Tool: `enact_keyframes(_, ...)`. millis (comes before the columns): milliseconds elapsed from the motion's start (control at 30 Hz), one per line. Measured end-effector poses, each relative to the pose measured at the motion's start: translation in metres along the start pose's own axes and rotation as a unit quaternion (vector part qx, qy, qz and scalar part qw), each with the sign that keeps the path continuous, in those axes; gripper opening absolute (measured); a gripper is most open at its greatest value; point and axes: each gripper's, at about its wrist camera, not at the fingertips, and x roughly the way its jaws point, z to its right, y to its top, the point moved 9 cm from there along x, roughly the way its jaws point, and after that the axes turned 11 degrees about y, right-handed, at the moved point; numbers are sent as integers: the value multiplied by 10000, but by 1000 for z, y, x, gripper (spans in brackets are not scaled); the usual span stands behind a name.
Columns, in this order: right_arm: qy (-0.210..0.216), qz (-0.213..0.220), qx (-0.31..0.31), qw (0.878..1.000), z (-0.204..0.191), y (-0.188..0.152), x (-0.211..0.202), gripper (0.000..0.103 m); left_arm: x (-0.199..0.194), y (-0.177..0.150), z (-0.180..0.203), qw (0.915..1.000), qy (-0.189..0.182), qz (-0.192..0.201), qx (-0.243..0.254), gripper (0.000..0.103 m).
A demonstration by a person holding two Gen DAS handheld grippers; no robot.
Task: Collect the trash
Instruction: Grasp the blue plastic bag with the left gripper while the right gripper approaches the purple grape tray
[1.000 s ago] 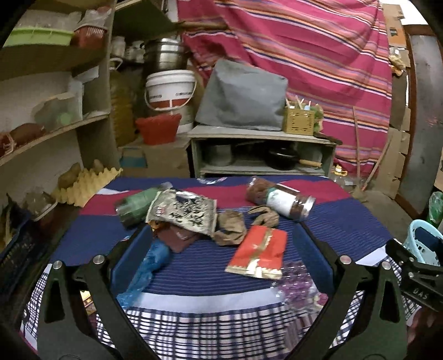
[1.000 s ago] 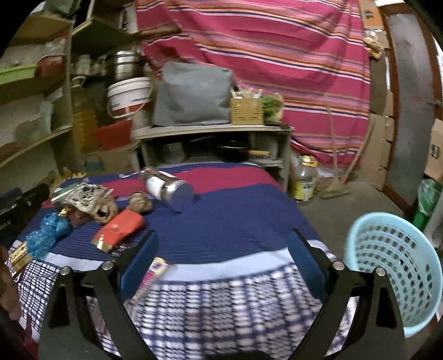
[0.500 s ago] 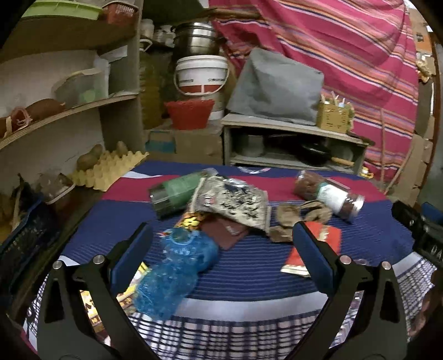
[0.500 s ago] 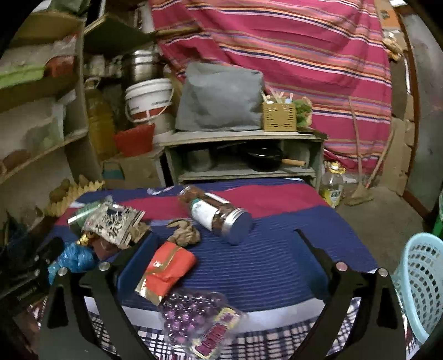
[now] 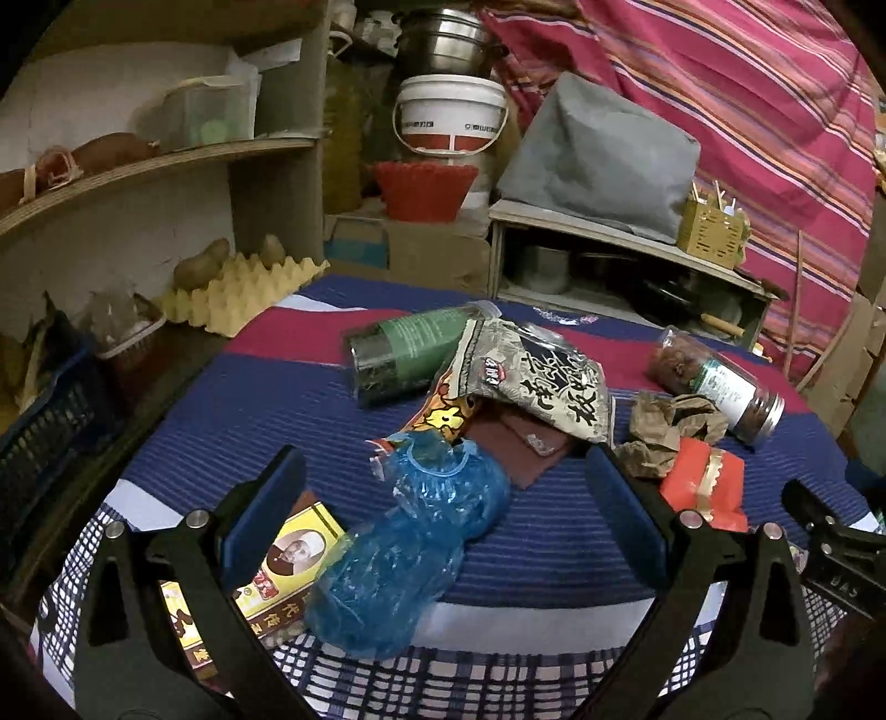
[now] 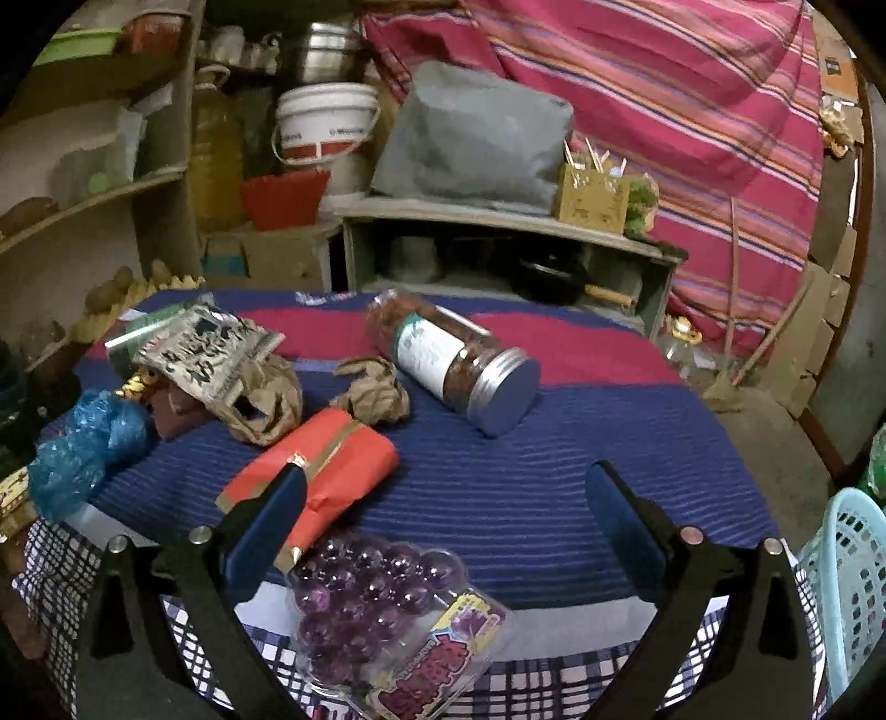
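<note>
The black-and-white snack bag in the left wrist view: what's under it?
The black-and-white snack bag lies over a yellow-red wrapper, a dark brown packet and one end of the green-label jar. How far these reach beneath it is hidden.

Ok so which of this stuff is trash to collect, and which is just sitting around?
Trash to collect:
blue bag
red wrapper
purple tray
snack pouch
crumpled paper
yellow packet
basket, probably where it goes

Lying about:
bucket
egg tray
grey bag
steel pot
oil jug
</note>
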Motion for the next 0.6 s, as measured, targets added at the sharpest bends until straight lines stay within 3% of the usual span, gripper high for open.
enact_keyframes(300,-101,332,187,9992,9,8,-11,98,-8,-1,10,9995,-48,222,199,97)
enact_keyframes(600,-37,517,383,9979,19,10,-10,99,7,-12,6,9990,57,-167,415,98)
